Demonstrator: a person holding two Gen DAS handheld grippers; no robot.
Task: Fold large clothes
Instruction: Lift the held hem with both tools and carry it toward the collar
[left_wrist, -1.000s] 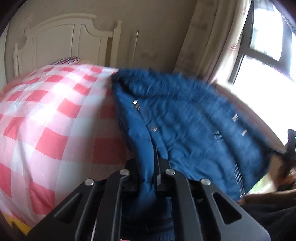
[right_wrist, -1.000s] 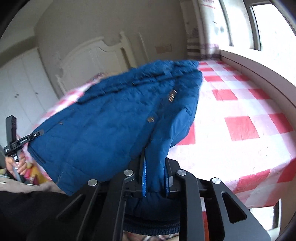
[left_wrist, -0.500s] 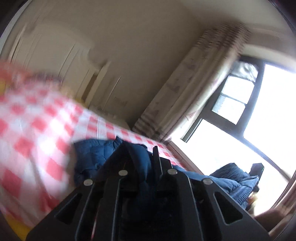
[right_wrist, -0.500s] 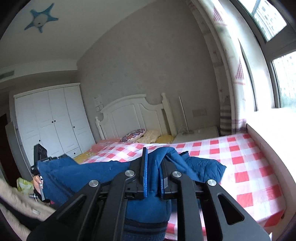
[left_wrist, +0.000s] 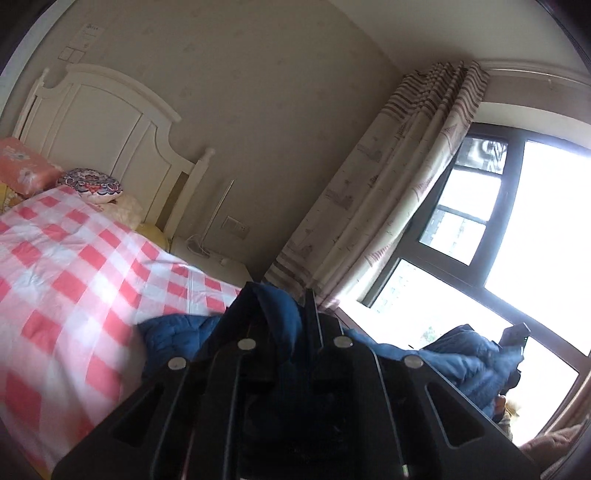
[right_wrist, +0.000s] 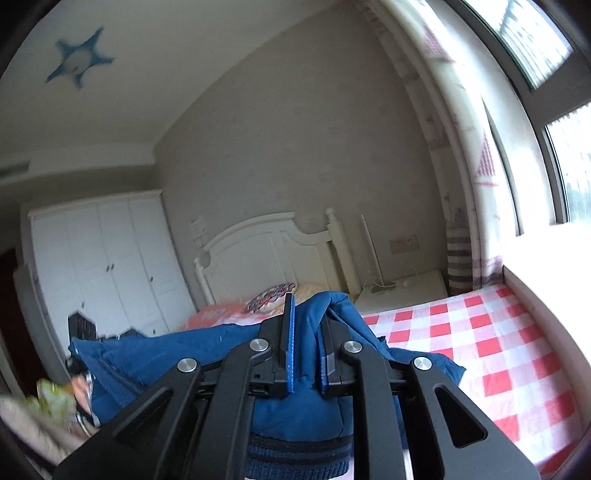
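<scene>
I have the blue jacket (right_wrist: 207, 354) pinched at both ends: my right fingers (right_wrist: 304, 343) are pressed together on a fold of its padded cloth, with the ribbed hem bunched under them, and my left fingers (left_wrist: 284, 314) are clamped on another fold in the same way. Both pairs point about level, out over the bed (left_wrist: 74, 266). What matters for the coming move is how the jacket runs between my two hands. From my right fingers the cloth stretches away toward nine o'clock, where my left hand (right_wrist: 79, 391) holds the far corner; from my left fingers it runs toward three o'clock to my right hand (left_wrist: 511, 354) by the window (left_wrist: 535, 229). So its long axis lies crosswise, hand to hand, and the body sags below that line, with a loose lump resting on the checked cover at about eight o'clock of my left fingers. The bed lies ahead at twelve o'clock. Neither hand looks clearly nearer to it, so I judge I should carry both forward together to lay the jacket flat, keeping the top edge taut.
</scene>
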